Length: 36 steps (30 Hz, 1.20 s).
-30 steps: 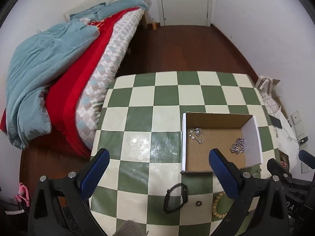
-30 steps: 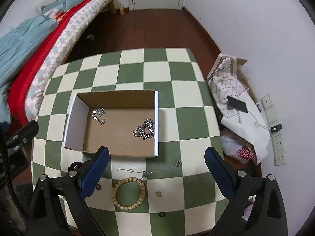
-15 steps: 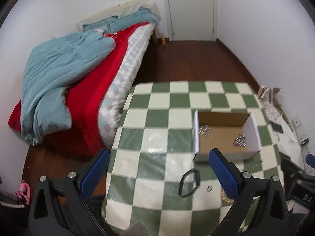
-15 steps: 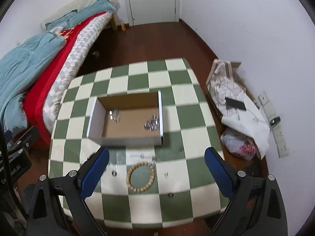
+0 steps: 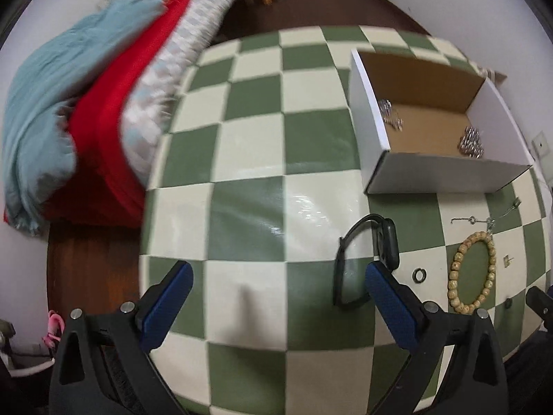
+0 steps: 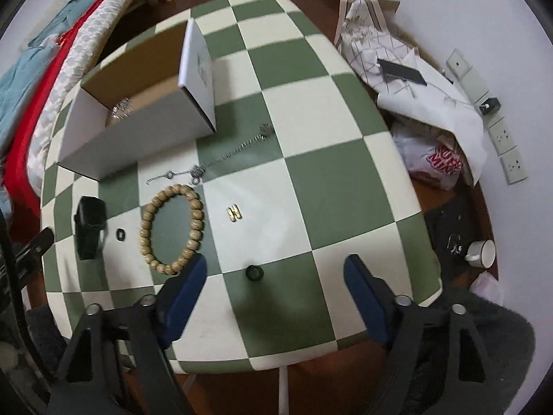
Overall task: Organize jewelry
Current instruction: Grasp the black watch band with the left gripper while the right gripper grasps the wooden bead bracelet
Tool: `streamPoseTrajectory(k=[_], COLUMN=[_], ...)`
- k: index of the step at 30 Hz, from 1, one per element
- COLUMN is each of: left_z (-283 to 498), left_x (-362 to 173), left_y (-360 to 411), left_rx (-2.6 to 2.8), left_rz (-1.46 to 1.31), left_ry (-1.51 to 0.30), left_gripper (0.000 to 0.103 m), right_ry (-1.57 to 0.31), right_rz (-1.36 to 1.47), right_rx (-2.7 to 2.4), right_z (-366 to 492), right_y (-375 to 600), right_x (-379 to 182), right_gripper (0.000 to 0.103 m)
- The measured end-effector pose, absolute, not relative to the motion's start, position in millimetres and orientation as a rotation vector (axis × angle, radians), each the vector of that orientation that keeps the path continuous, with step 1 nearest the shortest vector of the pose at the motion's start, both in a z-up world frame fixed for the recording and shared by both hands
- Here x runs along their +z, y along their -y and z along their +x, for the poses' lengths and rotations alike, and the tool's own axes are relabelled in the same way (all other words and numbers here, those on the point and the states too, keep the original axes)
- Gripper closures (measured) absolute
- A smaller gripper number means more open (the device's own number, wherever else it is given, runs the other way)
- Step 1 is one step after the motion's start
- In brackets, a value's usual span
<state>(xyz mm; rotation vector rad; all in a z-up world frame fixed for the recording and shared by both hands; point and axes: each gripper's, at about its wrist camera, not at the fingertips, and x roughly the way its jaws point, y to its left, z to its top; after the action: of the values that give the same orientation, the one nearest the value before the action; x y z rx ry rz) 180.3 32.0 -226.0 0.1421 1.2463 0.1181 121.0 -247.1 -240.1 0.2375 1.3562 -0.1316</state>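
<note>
An open cardboard box (image 5: 446, 169) (image 6: 138, 131) stands on the checkered table and holds two silver jewelry pieces (image 5: 470, 142). In front of it lie a black smartwatch (image 5: 366, 259) (image 6: 89, 226), a wooden bead bracelet (image 5: 472, 273) (image 6: 171, 228), a thin silver chain (image 6: 221, 157) (image 5: 484, 220), a gold clasp (image 6: 234, 213) and two small black rings (image 6: 254, 272) (image 5: 420, 274). My left gripper (image 5: 276, 294) is open and low over the table, its right finger beside the watch. My right gripper (image 6: 276, 283) is open around the nearer ring.
A bed with red and blue bedding (image 5: 86, 103) lies left of the table (image 5: 249, 131). Bags, a phone and clutter (image 6: 414, 103) sit on the floor to the right, with a white cup (image 6: 482, 254) near the table corner.
Both grippers have dropped down and forward, close to the table. The left now has the watch by its right finger; the right now frames the black ring. Both stay open.
</note>
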Motion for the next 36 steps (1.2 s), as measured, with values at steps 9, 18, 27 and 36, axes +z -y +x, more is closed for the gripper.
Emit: streamPoseTrajectory(k=[9,18,27,36], left_z=[203,174,132,130], left_x=[-261,-259,-259,-259], left_y=[-17,-35,-37,-33], left_rx=[0.02,0.072,0.092,0.092], left_rz=[0.115,0.042,0.058,0.068], left_ry=[-1.352,-1.352,-1.351,-1.348], left_gripper=[0.063,0.098,0.098,0.098], right_ry=[-1.383,-1.374,-1.421,-1.412], right_rz=[0.209,0.047,-0.018,-0.03], right_rx=[-0.049,-0.035,-0.028,-0.059], right_z=[148,161,134,141], right_y=[211,177,181,182], right_x=[-266,-275,-277,-279], right_gripper=[0.034,0.089,0.093,0.091])
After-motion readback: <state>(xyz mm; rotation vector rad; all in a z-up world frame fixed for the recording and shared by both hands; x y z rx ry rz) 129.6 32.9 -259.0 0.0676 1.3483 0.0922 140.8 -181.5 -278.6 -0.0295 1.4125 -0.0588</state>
